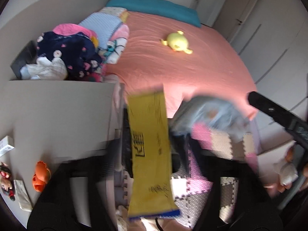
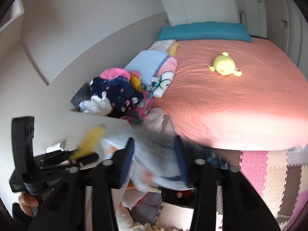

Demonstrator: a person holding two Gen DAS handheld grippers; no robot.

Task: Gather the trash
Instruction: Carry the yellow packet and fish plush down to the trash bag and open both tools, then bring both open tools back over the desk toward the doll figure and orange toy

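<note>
My left gripper (image 1: 148, 140) is shut on a long yellow wrapper (image 1: 150, 154) with black print and a blue end, held upright over the gap between the white desk and the bed. It also shows blurred in the right wrist view (image 2: 90, 136). My right gripper (image 2: 154, 157), with blue pads (image 2: 127, 161), is shut on a crumpled pale blue and white plastic bag (image 2: 156, 163), also seen blurred in the left wrist view (image 1: 209, 115).
A bed with a salmon sheet (image 1: 182, 61) carries a yellow plush toy (image 1: 178, 42), a teal pillow (image 1: 154, 5) and a pile of clothes (image 1: 73, 55). A white desk (image 1: 57, 111) holds an orange toy (image 1: 41, 175) and a doll (image 1: 6, 181). Foam puzzle mats (image 2: 269, 173) cover the floor.
</note>
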